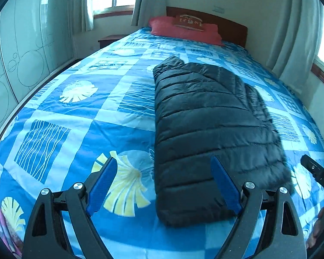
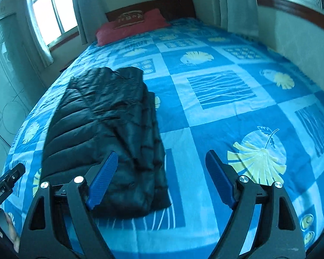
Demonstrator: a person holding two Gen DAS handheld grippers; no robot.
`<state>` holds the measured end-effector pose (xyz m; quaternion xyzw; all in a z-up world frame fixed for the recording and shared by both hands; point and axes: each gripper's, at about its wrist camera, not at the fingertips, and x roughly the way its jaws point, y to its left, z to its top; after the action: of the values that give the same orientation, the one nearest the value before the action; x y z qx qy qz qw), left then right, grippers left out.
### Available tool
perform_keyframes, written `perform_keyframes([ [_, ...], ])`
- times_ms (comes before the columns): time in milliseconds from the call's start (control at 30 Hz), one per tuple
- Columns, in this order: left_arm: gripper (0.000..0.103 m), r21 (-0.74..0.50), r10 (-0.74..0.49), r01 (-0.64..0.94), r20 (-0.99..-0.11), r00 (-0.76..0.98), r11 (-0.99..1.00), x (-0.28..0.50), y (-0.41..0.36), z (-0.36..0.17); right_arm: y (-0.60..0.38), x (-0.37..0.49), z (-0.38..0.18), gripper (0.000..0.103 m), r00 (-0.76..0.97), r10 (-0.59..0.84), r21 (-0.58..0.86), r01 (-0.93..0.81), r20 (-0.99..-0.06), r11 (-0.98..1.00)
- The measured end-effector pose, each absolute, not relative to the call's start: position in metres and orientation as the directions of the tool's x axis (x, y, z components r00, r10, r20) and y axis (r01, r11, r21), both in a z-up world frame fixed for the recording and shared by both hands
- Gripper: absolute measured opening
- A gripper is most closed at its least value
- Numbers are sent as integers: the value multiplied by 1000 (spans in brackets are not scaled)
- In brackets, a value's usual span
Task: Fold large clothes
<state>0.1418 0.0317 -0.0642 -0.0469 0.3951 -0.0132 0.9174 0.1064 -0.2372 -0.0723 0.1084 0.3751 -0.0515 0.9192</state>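
A bedroom bed (image 1: 75, 99) in a blue patterned cover carries the black puffer jacket (image 1: 209, 129), already folded lengthwise into a long strip near its foot; the crosswise fold looks next, calling for grips on the near hem. Left gripper (image 1: 164, 181) and right gripper (image 2: 159, 177) hover above with jaws wide, holding nothing; the other tool's edge reads "DAS" in the left view, "GenRobot.AI" in the right.
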Motion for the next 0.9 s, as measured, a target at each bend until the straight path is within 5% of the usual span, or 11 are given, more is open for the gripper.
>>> perform_keyframes([
  [900,87,-61,-83,58,-594,800,996,54,8,5,-185,24,-8,89,815,-10,70,62,-580,996],
])
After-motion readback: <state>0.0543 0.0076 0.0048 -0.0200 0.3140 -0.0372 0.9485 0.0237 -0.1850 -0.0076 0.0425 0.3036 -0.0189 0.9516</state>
